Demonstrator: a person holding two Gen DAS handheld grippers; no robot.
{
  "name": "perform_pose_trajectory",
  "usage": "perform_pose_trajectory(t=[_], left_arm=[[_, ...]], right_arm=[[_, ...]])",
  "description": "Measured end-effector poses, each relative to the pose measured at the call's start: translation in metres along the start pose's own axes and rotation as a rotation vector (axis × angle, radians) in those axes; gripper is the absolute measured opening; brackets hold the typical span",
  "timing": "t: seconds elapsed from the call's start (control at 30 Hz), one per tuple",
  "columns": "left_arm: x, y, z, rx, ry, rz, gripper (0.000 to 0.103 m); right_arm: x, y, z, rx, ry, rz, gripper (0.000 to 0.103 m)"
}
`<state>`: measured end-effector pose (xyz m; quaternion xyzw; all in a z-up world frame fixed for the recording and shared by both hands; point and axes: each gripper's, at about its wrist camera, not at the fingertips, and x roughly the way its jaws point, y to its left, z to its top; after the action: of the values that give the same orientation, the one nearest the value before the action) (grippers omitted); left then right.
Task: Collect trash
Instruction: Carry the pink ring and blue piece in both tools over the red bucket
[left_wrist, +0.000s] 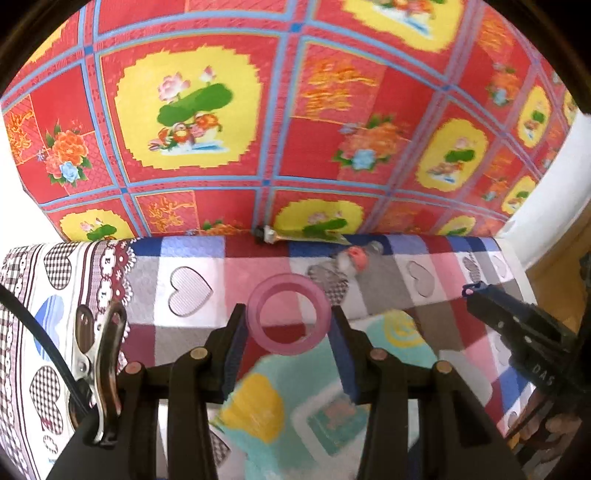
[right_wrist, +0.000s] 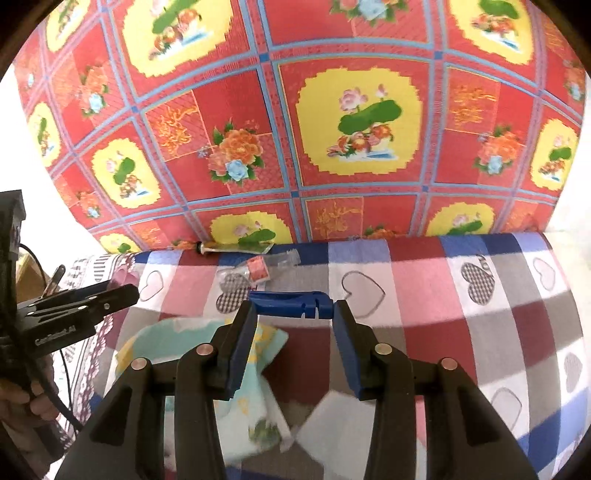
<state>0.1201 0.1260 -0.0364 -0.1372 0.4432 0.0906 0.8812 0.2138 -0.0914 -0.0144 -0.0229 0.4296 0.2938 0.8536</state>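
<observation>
Wrapper (left_wrist: 352, 258) blurred, possibly clear plastic.

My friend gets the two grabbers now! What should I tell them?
Left gripper: shut on the pink ring.
Right gripper: shut on the blue plastic piece.
Lying on the checked cloth: a clear wrapper with a red label and a small tube by the red backdrop, plus a pastel cloth.
No bin in view; nothing is visibly binned.
</observation>
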Motion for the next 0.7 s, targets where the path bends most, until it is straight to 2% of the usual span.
perform_pose_trajectory(t=[0.7], left_arm=[[-0.064, -0.099, -0.066, 0.076, -0.015, -0.053, 0.046]], right_arm=[[-0.115, -0.036, -0.074, 0.06, -0.074, -0.006, 0.043]])
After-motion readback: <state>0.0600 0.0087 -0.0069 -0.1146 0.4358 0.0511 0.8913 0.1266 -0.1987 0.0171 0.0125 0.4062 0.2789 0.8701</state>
